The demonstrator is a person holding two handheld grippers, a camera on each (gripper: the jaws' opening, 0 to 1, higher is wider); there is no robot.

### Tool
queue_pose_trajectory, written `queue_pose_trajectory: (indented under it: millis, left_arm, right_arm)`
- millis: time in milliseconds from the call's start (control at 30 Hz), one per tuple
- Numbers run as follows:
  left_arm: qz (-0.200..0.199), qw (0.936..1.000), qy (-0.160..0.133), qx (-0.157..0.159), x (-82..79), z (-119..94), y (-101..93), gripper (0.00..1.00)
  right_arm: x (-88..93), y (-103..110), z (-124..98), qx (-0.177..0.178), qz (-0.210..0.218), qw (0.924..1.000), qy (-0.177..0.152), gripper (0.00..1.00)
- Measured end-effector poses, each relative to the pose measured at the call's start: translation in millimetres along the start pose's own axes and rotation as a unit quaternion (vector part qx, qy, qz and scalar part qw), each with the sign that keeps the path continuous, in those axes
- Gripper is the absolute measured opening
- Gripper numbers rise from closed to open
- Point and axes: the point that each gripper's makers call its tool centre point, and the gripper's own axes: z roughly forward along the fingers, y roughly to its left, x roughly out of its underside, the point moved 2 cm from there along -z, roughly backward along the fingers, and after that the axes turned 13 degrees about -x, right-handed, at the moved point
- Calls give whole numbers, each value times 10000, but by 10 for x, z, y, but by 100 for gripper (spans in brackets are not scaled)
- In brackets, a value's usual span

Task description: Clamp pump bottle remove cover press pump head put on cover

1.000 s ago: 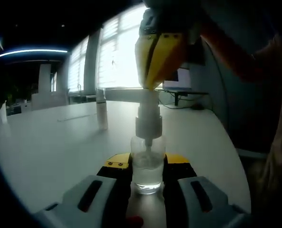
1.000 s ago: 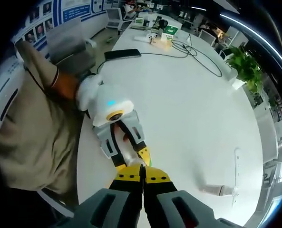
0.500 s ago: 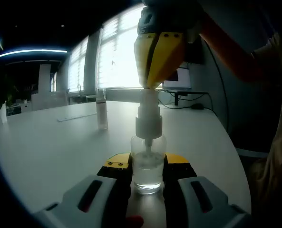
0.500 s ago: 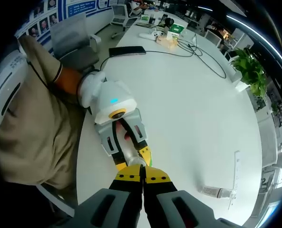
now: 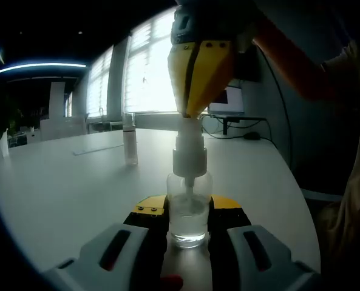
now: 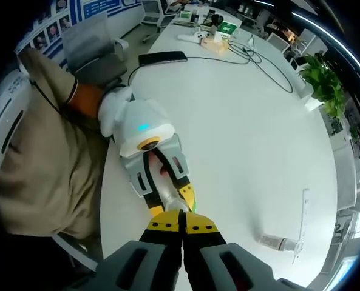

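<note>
A clear pump bottle [image 5: 189, 215] with a white pump head [image 5: 189, 156] stands upright on the white table [image 5: 64, 194]. My left gripper [image 5: 189, 209] is shut on its lower body. From above, my right gripper [image 5: 190, 112] comes down shut, its yellow tips resting on top of the pump head. In the right gripper view, my right gripper [image 6: 181, 227] points down at the left gripper [image 6: 167, 197] and the bottle top [image 6: 170, 206]. The clear cover [image 5: 129, 142] stands apart on the table, also seen at the lower right of the right gripper view [image 6: 277, 244].
A thin clear strip [image 6: 302, 218] lies near the cover. The person's sleeve and body [image 6: 40, 163] sit at the table's edge beside a chair [image 6: 98, 57]. A phone [image 6: 163, 57], cables, boxes and a plant [image 6: 325, 88] occupy the far end.
The right gripper has shifted slightly left over the pump head, tips still on it. The bottle and the left gripper have stayed put. The right gripper view has drifted a little.
</note>
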Motion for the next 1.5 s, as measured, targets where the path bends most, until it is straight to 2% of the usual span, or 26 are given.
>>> queue_pose_trajectory:
  millis: [400,633,1067,1200,1500]
  left_arm:
    - [-22,10000,7,0,9,9,35,16]
    - [-17,10000,7,-4,4,6,11,16]
    - [-19,10000,2,9,-13,4,-15,16]
    - [-11,10000,-3,9,-7,8,4,16]
    - [-19,10000,-4,20,4,12,34,16]
  right_arm:
    - [3,-18,48,-78,127,9996,235,0]
    - [-5,-14,47,-39,2,9989,467,0]
    - [8,-20,-4,-42,105,9997,196,0]
    - [0,2,-28,-2,-49,9998,184,0]
    - [-9,6,-31,103,-93,9997,176,0]
